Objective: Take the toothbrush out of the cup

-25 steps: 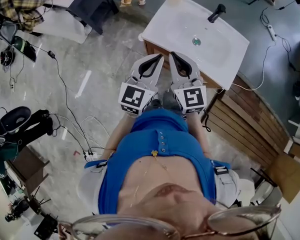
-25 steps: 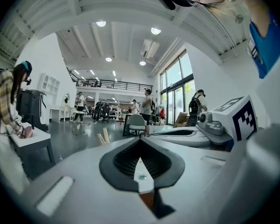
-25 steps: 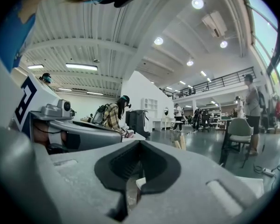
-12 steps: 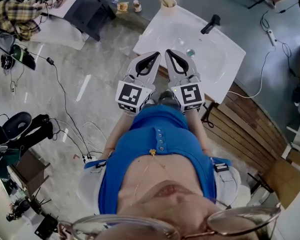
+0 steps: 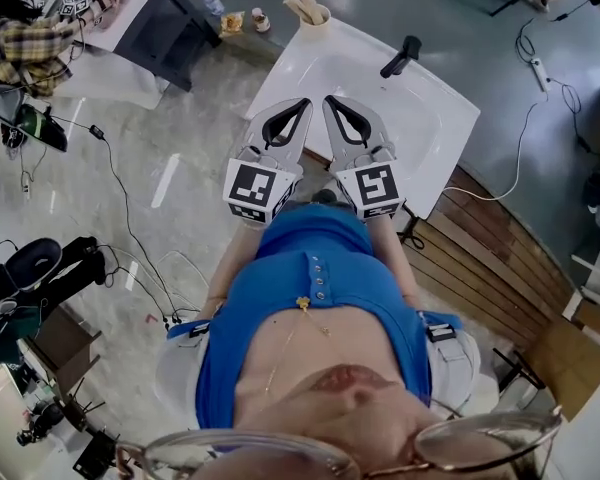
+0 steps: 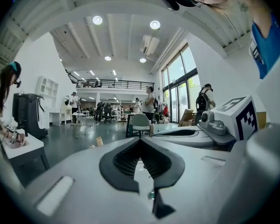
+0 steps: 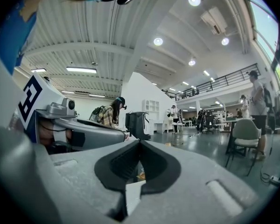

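Both shut and empty, left hand-held gripper (image 5: 303,102) and right hand-held gripper (image 5: 330,100) were brought nearer the cup (image 5: 314,15) at 12 o'clock, toothbrush (image 5: 300,4) not yet gripped.

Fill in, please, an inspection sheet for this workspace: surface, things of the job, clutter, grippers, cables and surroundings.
Surface: white sink with a black faucet.
Job's things: cup on the sink's far corner; toothbrush leaning in it, untouched.
Clutter: small jars on the floor beside the sink.
Grippers: left gripper and right gripper side by side at the sink's near edge, jaws shut, nothing held.
Cables: black cables across the floor at left; white cable at right.
Surroundings: wooden slats at right; person in a plaid shirt at a table, upper left.
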